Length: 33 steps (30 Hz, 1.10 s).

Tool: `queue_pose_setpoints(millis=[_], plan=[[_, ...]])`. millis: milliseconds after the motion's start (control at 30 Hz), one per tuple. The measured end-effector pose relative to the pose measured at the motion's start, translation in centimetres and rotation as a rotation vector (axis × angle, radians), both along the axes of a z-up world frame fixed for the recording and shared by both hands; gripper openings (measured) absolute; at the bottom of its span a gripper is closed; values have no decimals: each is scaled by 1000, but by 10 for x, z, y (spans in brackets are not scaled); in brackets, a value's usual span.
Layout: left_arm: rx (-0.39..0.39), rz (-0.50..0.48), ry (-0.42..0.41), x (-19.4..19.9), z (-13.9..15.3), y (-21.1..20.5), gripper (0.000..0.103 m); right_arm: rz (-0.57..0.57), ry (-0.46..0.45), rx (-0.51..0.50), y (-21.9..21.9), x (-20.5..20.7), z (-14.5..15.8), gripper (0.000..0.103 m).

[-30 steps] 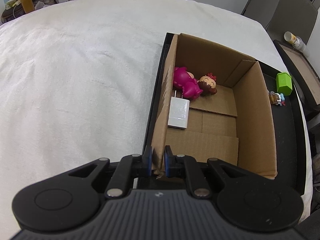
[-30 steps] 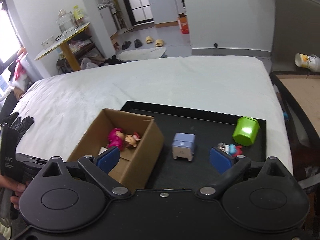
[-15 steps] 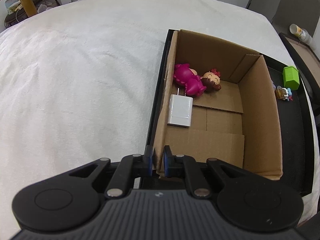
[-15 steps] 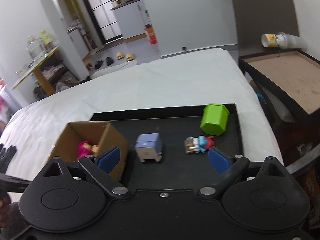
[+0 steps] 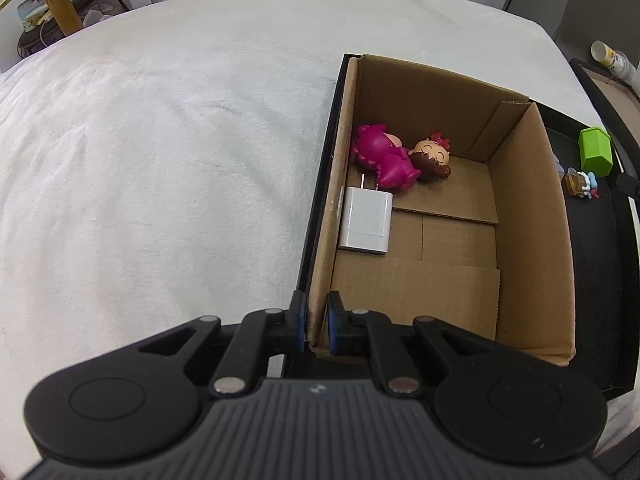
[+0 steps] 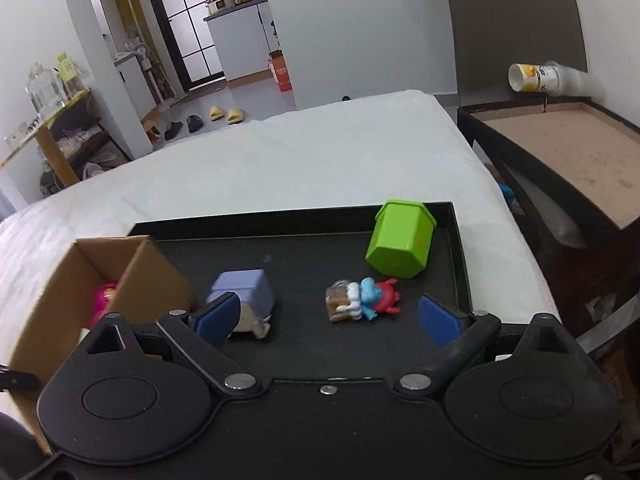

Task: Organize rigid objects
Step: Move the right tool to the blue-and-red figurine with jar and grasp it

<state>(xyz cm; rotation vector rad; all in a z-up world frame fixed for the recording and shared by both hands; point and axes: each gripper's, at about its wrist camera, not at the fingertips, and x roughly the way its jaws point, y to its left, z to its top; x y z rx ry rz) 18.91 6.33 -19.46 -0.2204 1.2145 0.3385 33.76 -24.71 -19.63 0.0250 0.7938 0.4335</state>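
Left tongs [image 5: 314, 325] clamp cardboard box [image 5: 528, 240] near wall; right tongs [image 6: 326, 318] wide above black tray [image 6: 460, 248].

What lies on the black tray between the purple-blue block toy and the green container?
The small blue-and-red figure lies on its side between the purple-blue block toy and the green container, seen in the right wrist view.

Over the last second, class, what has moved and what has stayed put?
The open right gripper swung right, from the blue-grey block toy toward the small blue-and-red figurine. The left gripper stays clamped on the brown cardboard box; its contents unmoved.
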Motion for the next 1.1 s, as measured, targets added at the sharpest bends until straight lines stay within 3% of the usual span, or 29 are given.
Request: queue_pose_setpoints(millis=[600,833,900,1000,1100], plan=[[43,-2,23,4,-3,-3,11,-6,57,-118,27,38,-46,93],[57,-14,26,4,-5,-5,11,2,92,-130,37,45,-56,82],[57,-16,23,3,-5,-5,11,15,65,-171,42,44,-58,79],[64,-22,15,1,-5,-6,11,46,17,-231,49,37,-58,61],[69,-23,12,0,-5,-7,11,63,42,-215,49,31,-54,60]])
